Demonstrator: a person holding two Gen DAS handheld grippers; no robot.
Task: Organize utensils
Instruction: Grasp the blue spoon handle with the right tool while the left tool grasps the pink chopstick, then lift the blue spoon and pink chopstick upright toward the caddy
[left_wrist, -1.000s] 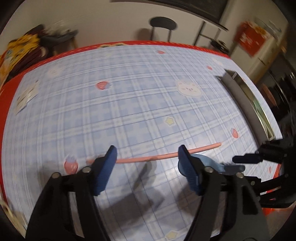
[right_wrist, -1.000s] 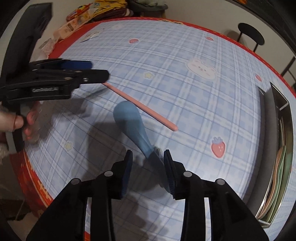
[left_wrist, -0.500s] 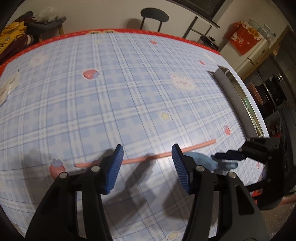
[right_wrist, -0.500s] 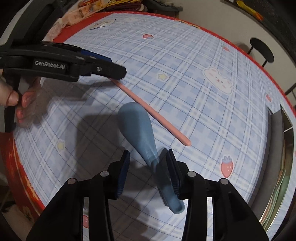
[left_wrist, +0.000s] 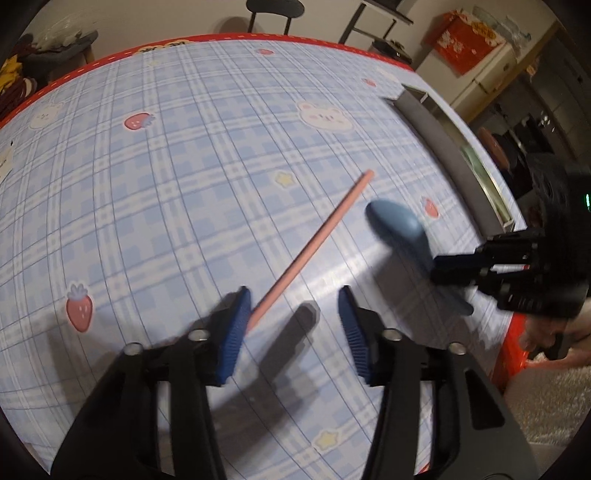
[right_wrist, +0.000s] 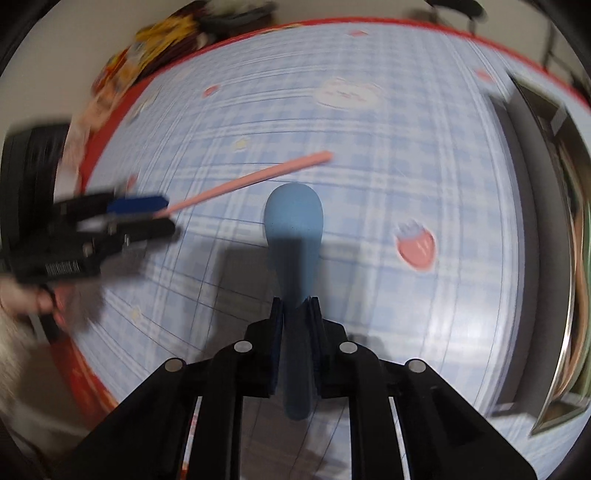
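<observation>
Right gripper (right_wrist: 294, 308), jaws just closing, clamps the blue plastic spoon (right_wrist: 294, 221) at its stiff handle, bowl toward twelve o'clock. Left gripper (left_wrist: 293, 314), jaws also narrowing, touches the slim pink chopstick (left_wrist: 314, 243) with one pad only; light, likely slippery.

A table (left_wrist: 184, 177) covered with a pale blue plaid cloth, printed with small strawberries, stars and white bunny faces and edged in red, carries everything here. A long, thin pink chopstick (left_wrist: 314, 243) runs slantwise over the middle of the cloth; whether it lies flat cannot be told. Just beside its far end is a blue plastic spoon (left_wrist: 399, 225) with a broad oval bowl, its handle running toward the near edge. Along the table's right side sits a long grey tray (left_wrist: 443, 136) with a shiny metal rim, well apart from both.
</observation>
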